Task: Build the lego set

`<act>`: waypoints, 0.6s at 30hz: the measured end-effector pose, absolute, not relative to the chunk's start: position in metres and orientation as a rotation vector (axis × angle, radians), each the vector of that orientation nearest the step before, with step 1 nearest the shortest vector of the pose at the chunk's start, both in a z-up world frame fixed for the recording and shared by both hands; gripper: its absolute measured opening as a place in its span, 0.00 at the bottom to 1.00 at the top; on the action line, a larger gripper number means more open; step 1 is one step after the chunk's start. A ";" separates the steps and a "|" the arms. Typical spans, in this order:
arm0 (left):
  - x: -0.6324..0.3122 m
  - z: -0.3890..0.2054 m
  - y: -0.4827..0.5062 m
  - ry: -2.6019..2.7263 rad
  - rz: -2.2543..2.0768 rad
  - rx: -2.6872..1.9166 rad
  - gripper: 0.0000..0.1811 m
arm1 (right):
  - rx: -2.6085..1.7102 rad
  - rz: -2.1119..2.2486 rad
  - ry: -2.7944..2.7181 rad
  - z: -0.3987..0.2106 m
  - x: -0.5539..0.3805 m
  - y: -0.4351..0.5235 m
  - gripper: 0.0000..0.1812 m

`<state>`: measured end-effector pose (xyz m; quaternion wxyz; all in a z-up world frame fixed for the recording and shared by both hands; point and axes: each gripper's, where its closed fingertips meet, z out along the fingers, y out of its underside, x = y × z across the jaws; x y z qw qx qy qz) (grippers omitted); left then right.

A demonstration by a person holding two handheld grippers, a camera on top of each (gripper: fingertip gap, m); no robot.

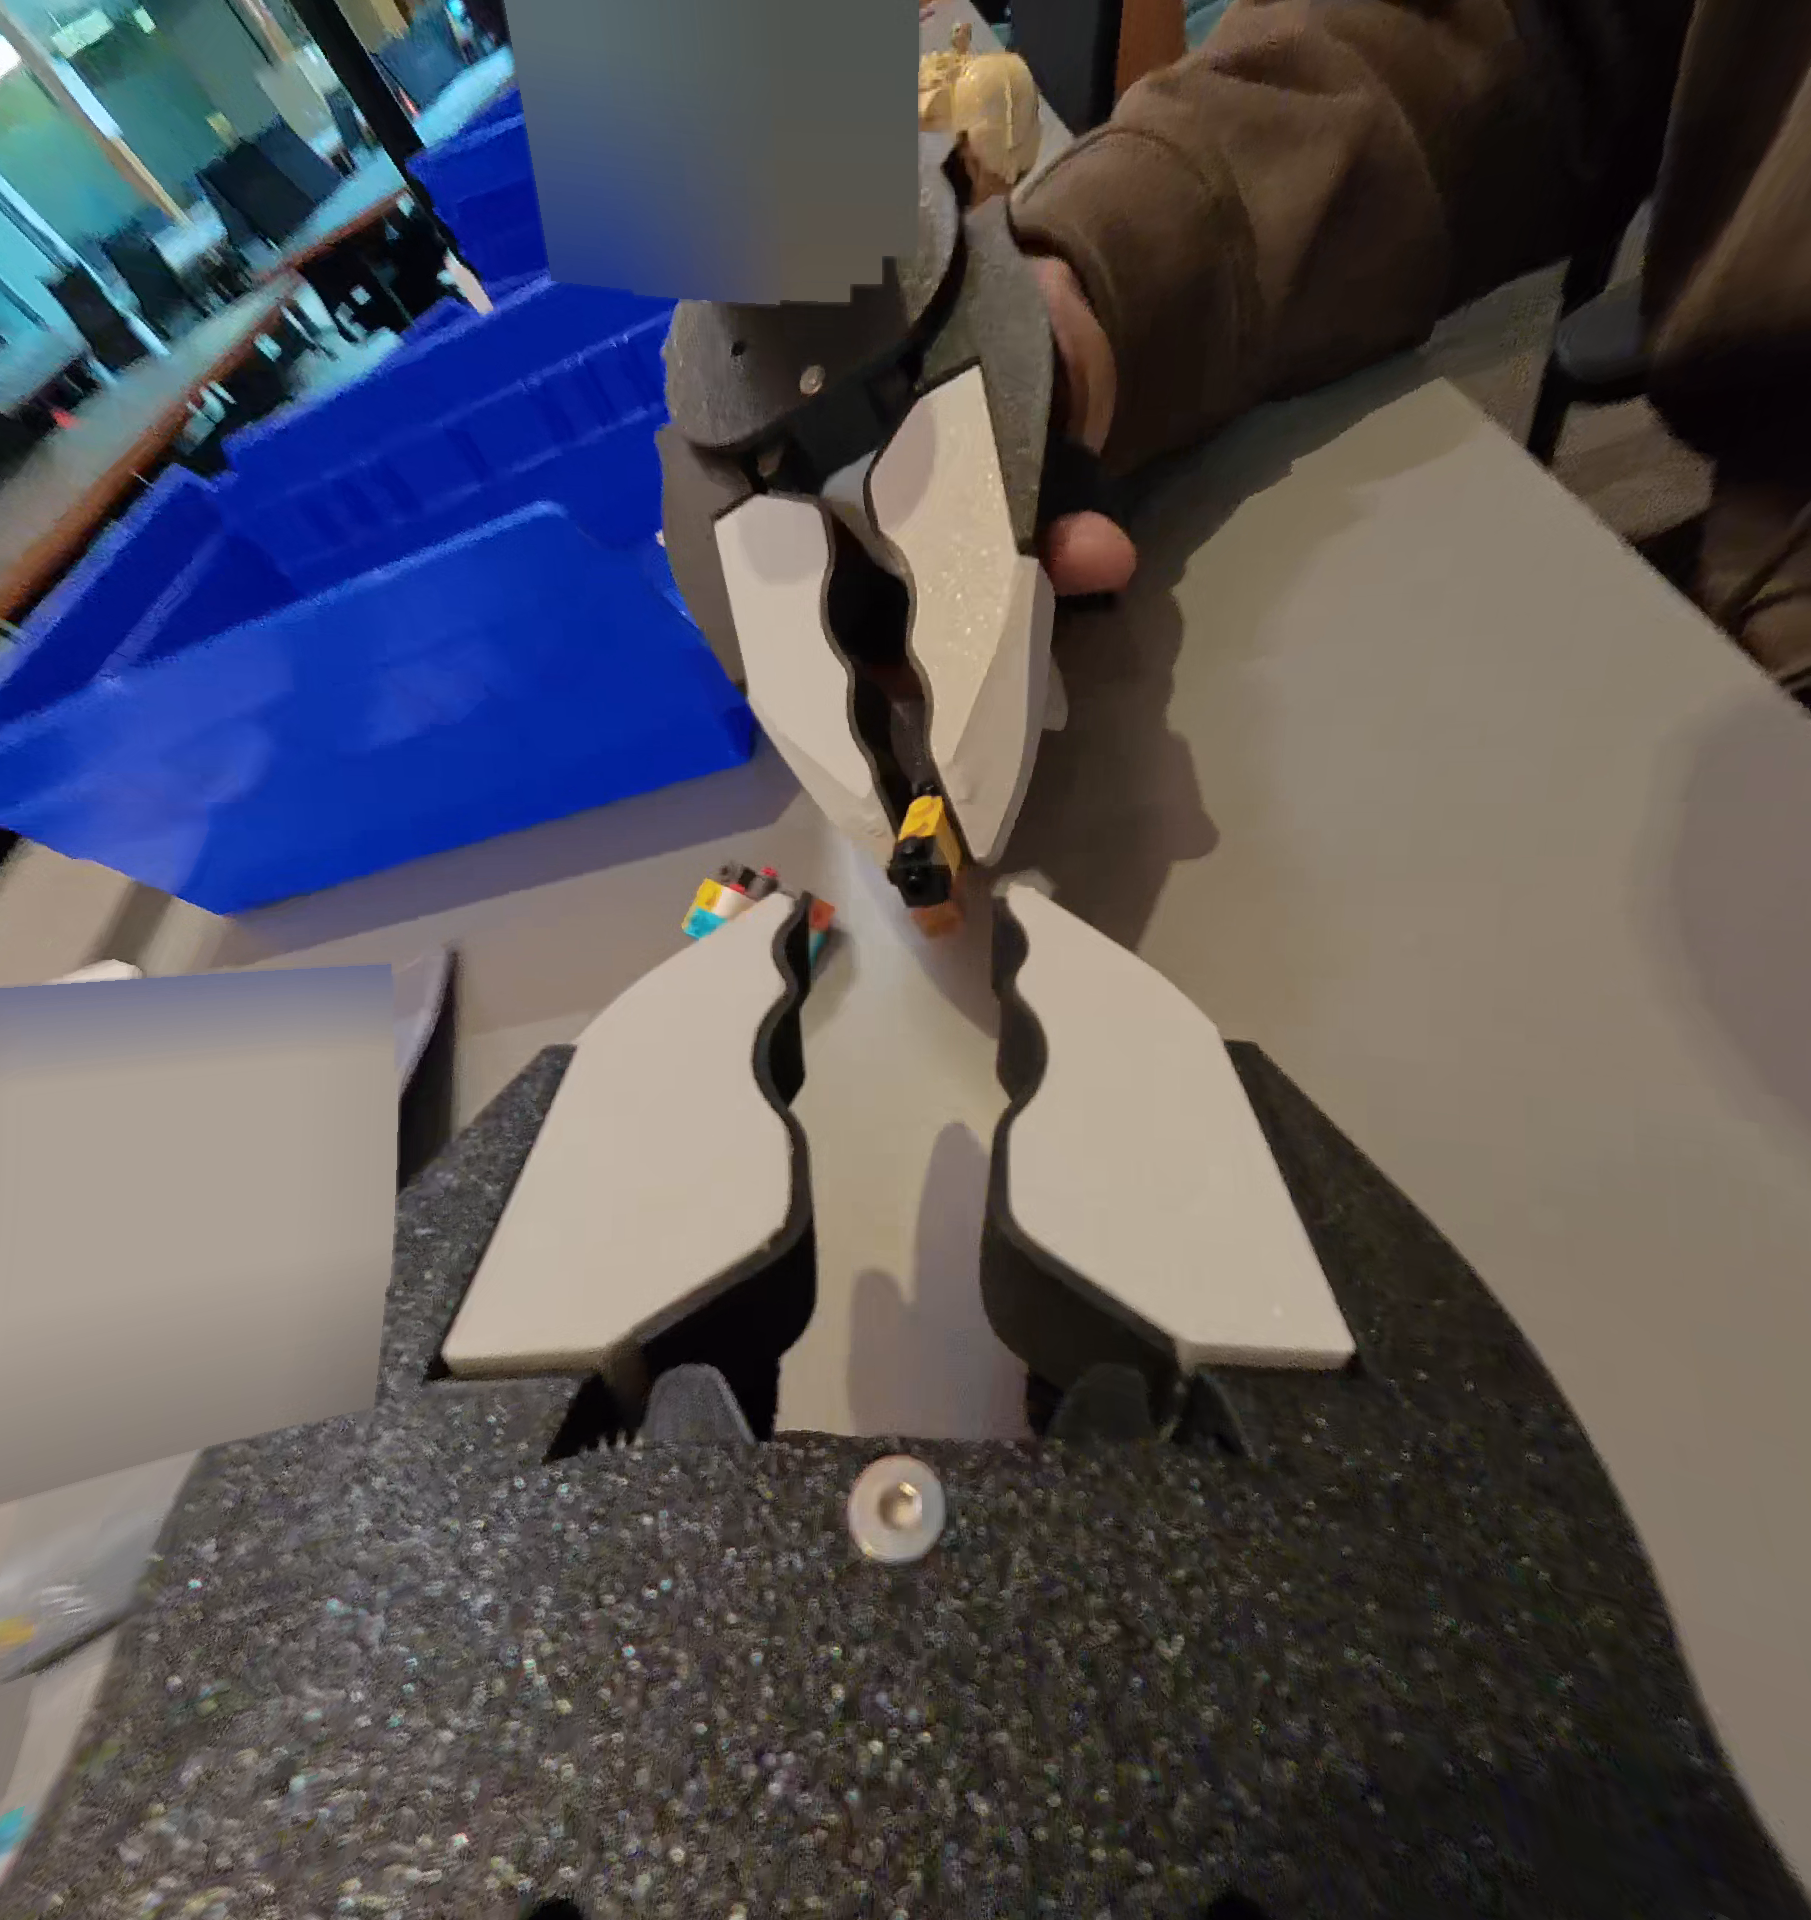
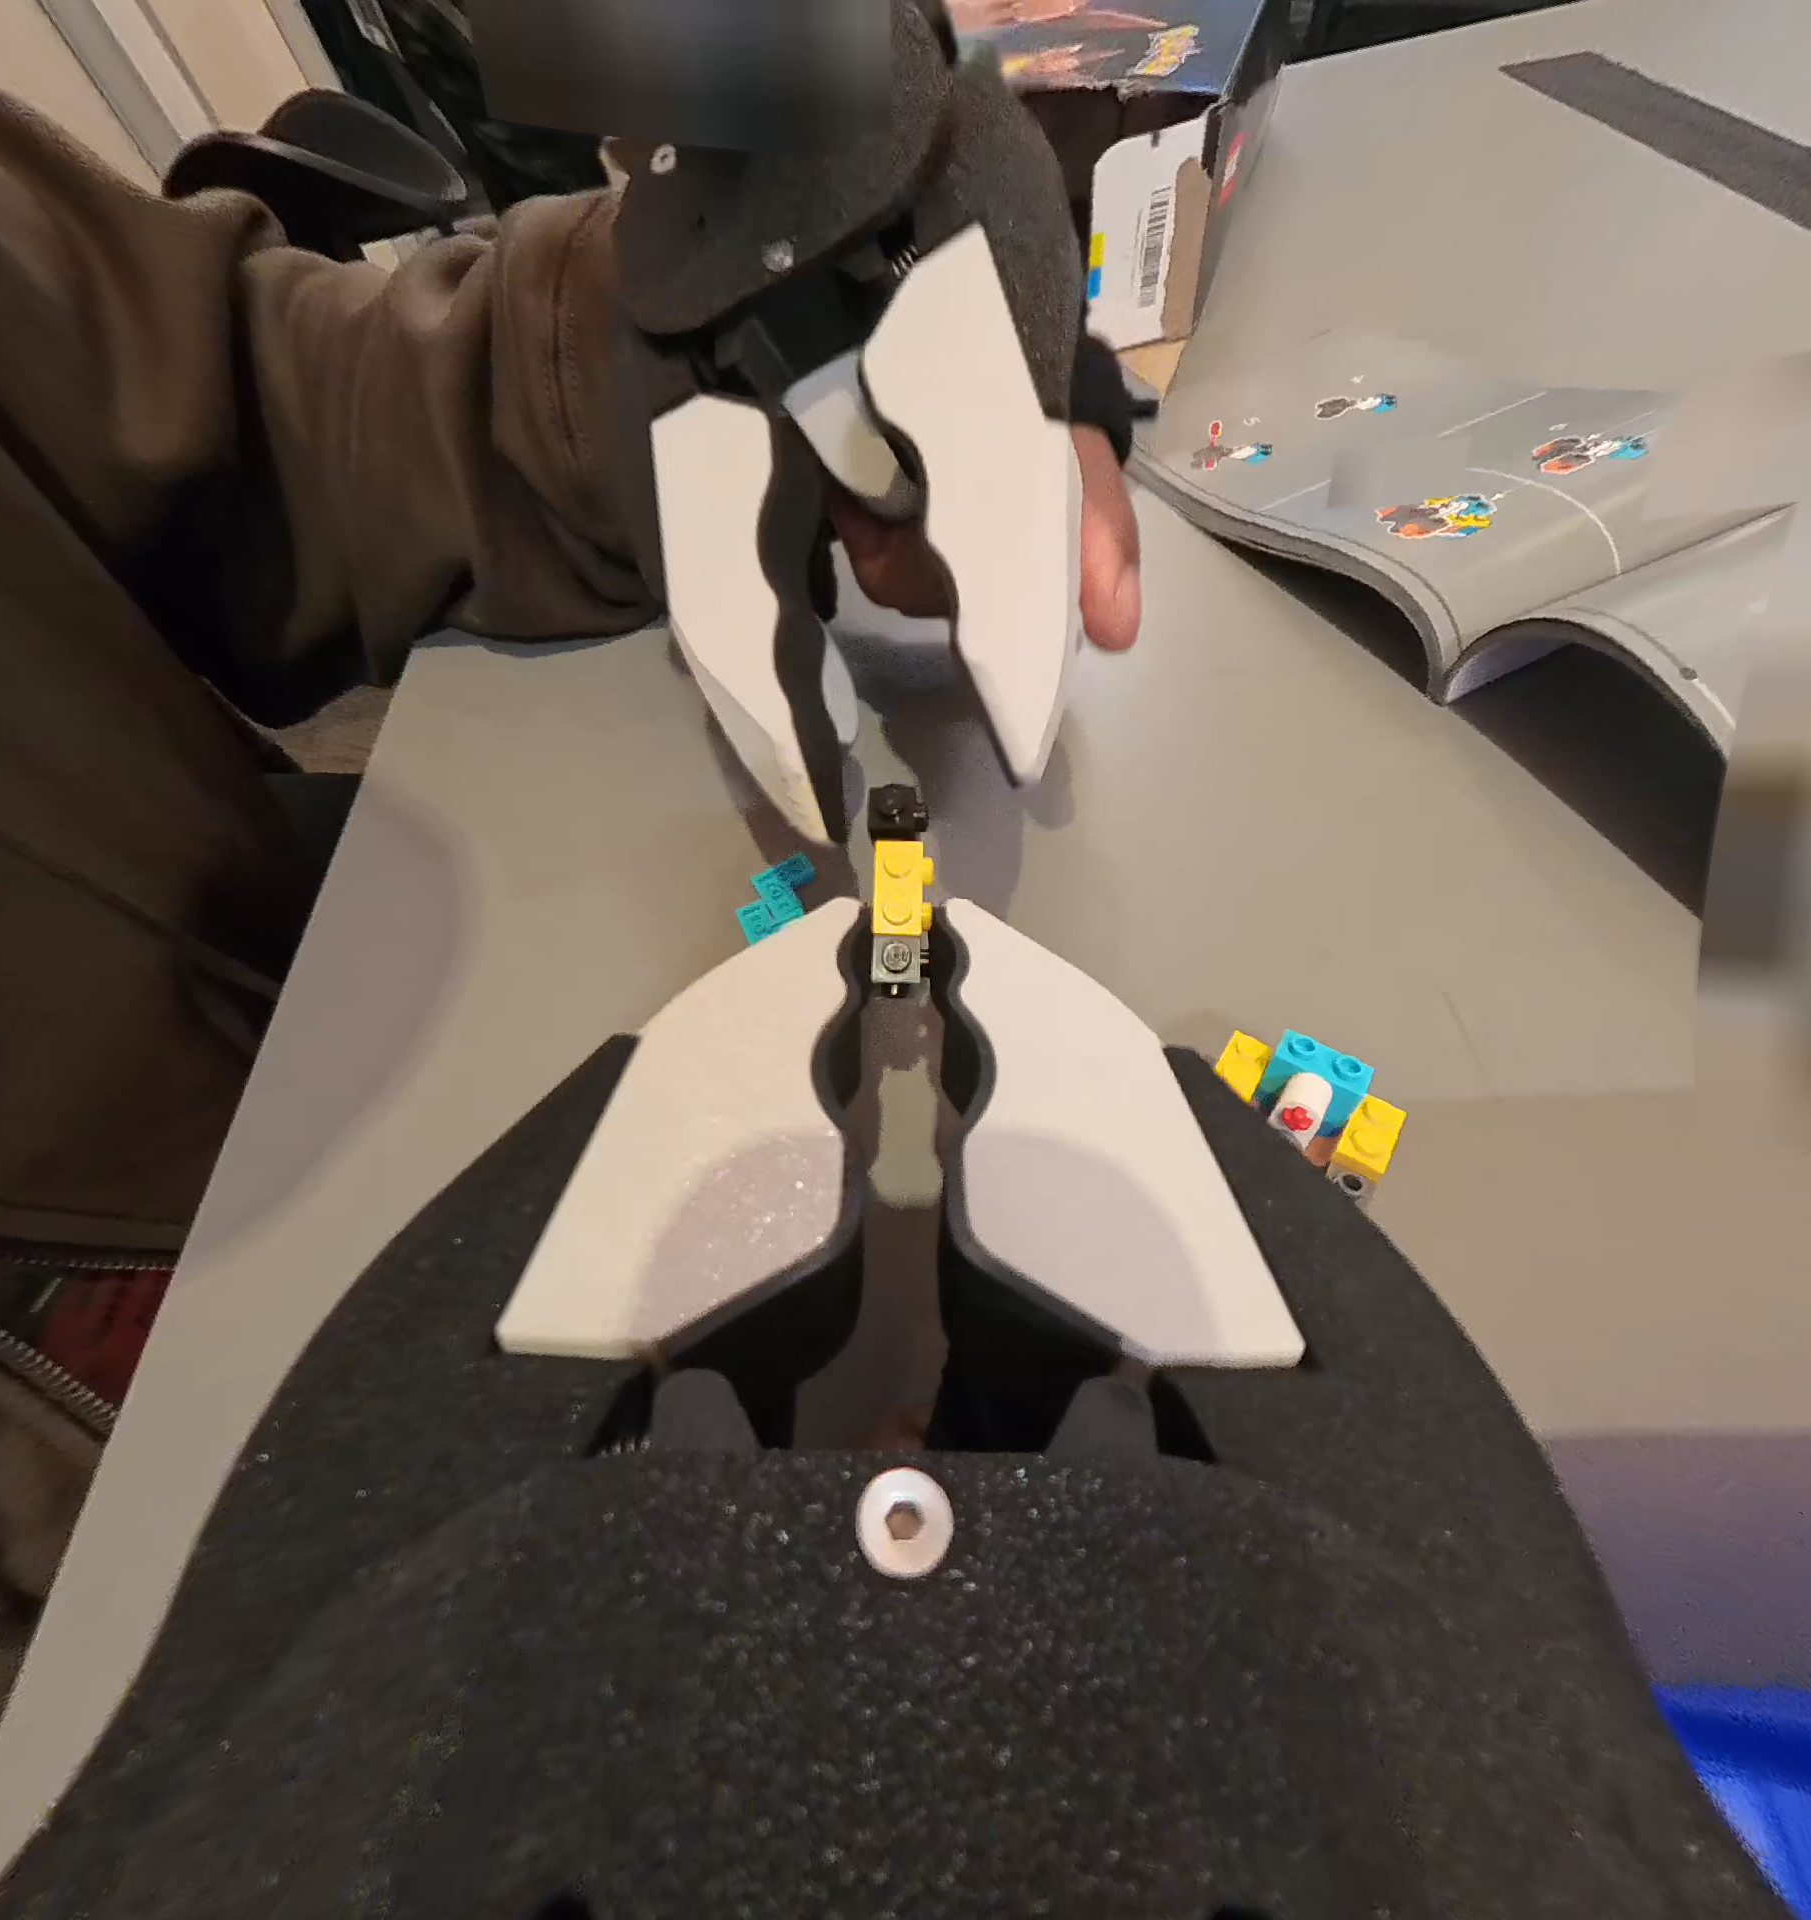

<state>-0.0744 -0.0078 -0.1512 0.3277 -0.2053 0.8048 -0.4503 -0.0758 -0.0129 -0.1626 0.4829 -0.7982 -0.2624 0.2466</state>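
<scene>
Early in build, by judgement: right tongs (image 2: 896, 920) clamped on small yellow-black-grey stack (image 2: 899, 894), left tongs (image 2: 922, 800) apart at 12 o'clock; second sub-assembly (image 2: 1311, 1107) at 3 o'clock, teal plates (image 2: 774, 899) at 10 o'clock, loose on table (image 2: 1296, 883), unjoined.

**Two grippers, tip to tip**

Our right gripper (image 2: 899, 914) has its fingers pinched nearly together, clamped at the tips. Our left gripper (image 1: 901, 914) faces it with fingers parted and nothing between them. A hand (image 1: 1083, 436) in a brown sleeve (image 1: 1348, 208) grips the right tool from behind.
</scene>
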 end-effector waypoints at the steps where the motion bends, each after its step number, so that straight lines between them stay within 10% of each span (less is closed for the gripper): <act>1: -0.076 -0.148 -0.006 2.090 -1.132 -0.484 0.19 | -1.946 0.618 -0.632 -0.162 -0.075 -0.013 0.05; 18: -0.075 -0.148 -0.014 1.933 -0.471 0.102 0.24 | -1.976 0.702 -0.631 -0.159 -0.077 -0.019 0.06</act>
